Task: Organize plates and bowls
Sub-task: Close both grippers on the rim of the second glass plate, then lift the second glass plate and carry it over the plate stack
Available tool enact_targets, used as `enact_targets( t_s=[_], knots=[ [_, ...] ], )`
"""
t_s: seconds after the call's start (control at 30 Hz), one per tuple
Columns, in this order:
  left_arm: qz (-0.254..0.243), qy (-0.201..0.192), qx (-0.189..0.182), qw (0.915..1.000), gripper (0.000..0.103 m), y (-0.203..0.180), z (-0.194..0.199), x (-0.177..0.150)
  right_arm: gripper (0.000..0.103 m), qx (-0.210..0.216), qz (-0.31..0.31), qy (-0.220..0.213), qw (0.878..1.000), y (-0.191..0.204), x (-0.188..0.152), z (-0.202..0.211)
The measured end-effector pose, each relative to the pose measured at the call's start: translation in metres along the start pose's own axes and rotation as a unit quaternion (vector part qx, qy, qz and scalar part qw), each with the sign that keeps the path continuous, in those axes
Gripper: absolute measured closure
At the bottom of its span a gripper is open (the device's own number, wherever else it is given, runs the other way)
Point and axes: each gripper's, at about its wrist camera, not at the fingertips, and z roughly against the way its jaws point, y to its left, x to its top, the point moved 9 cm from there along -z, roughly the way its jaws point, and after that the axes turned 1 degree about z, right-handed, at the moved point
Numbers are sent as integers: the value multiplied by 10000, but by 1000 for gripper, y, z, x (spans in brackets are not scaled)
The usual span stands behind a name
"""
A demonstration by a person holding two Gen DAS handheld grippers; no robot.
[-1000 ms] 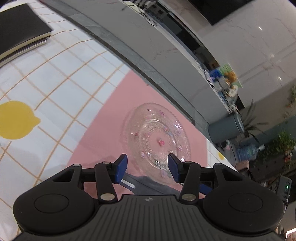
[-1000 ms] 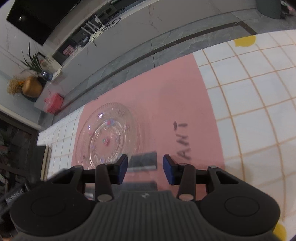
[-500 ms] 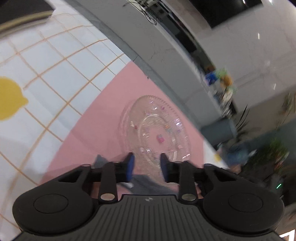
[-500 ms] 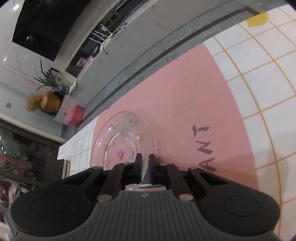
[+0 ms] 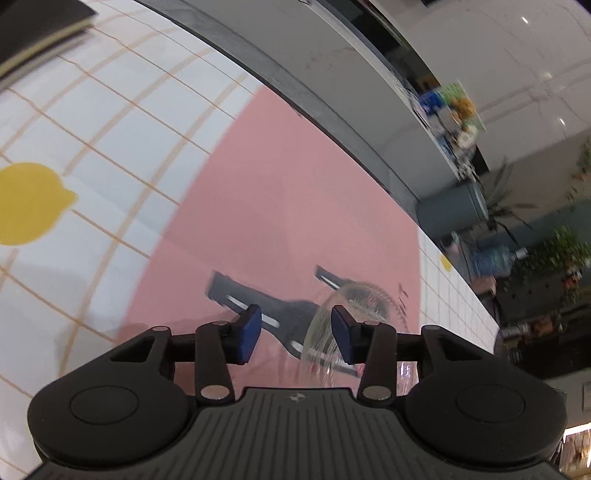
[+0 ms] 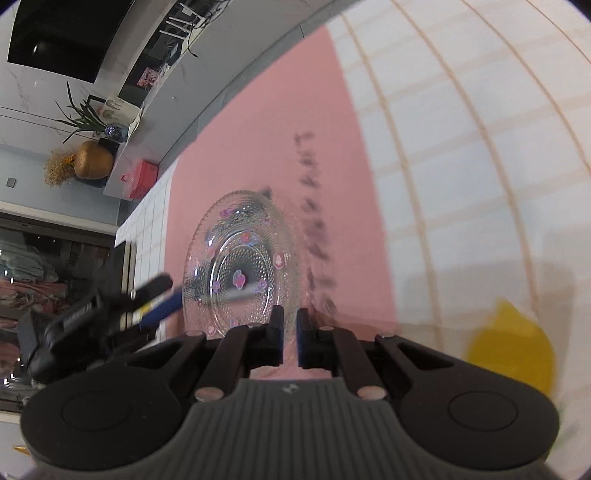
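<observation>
A clear glass plate (image 6: pixel 236 258) with small pink and purple flowers lies over the pink mat (image 6: pixel 266 129). My right gripper (image 6: pixel 290 326) is shut on its near rim. The left wrist view shows the same plate (image 5: pixel 373 295) blurred and tilted at the lower right, partly behind the right blue fingertip (image 5: pixel 341 332). My left gripper (image 5: pixel 295 334) has its jaws opening. The plate's edge shows just inside that fingertip, but no pad presses on it. In the right wrist view the left gripper (image 6: pixel 155 299) pokes in from the left beside the plate.
The pink mat (image 5: pixel 288 192) carries a black print (image 5: pixel 255 299) and dark lettering (image 6: pixel 317 236). Around it lies a white grid cloth (image 5: pixel 110 122) with yellow lemon shapes (image 5: pixel 26 203). A black notebook (image 5: pixel 33 26) lies at the far left, and a grey ledge (image 5: pixel 332 74) runs past the table's far edge.
The right gripper closed on the plate's near rim and swung sideways with it. The left jaws narrowed, then widened again. In the left view the plate went from centre to lower right, tilted.
</observation>
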Motion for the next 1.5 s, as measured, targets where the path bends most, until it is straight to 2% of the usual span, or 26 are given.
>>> enact_targets(
  t_s=[0.07, 0.17, 0.2, 0.3, 0.37, 0.43, 0.53, 0.63, 0.77, 0.9, 1.27, 1.5],
  knots=[
    [-164, 146, -85, 9997, 53, -8, -6, -6, 95, -5, 107, -54, 9999, -4, 0, 5],
    [-527, 442, -151, 9975, 56, -22, -15, -18, 91, -123, 244, -386, 9989, -3, 11, 10],
    [-630, 528, -164, 9965, 59, -26, -16, -22, 90, -80, 256, -406, 9988, -3, 12, 10],
    [-784, 575, -104, 9952, 61, -29, -16, -25, 90, 48, 306, -410, 9987, -1, 12, 6],
    [-711, 581, -95, 9957, 68, -26, -17, -24, 90, 89, 329, -402, 9986, -2, 11, 5],
    [-722, 592, -9, 9956, 81, -20, -15, -24, 90, 115, 339, -399, 9986, -3, 10, 5],
    [-932, 562, 154, 9939, 93, -21, -15, -24, 91, 126, 356, -449, 9983, -3, 7, 5],
    [-1076, 515, 222, 9926, 93, -26, -14, -25, 98, -2, 413, -513, 9978, -9, 4, 8],
    [-927, 569, 177, 9939, 95, -30, -13, -28, 98, -183, 402, -557, 9975, -9, 2, 14],
    [-1026, 520, 93, 9933, 96, -42, -7, -27, 98, -134, 261, -640, 9975, -9, 2, 26],
    [-1311, 513, -224, 9898, 96, -88, 5, -57, 98, -106, 22, -1029, 9946, -22, -10, 88],
    [-1653, 718, -612, 9817, 96, -128, 5, -86, 98, -112, -274, -1430, 9893, -45, -34, 143]
  ],
)
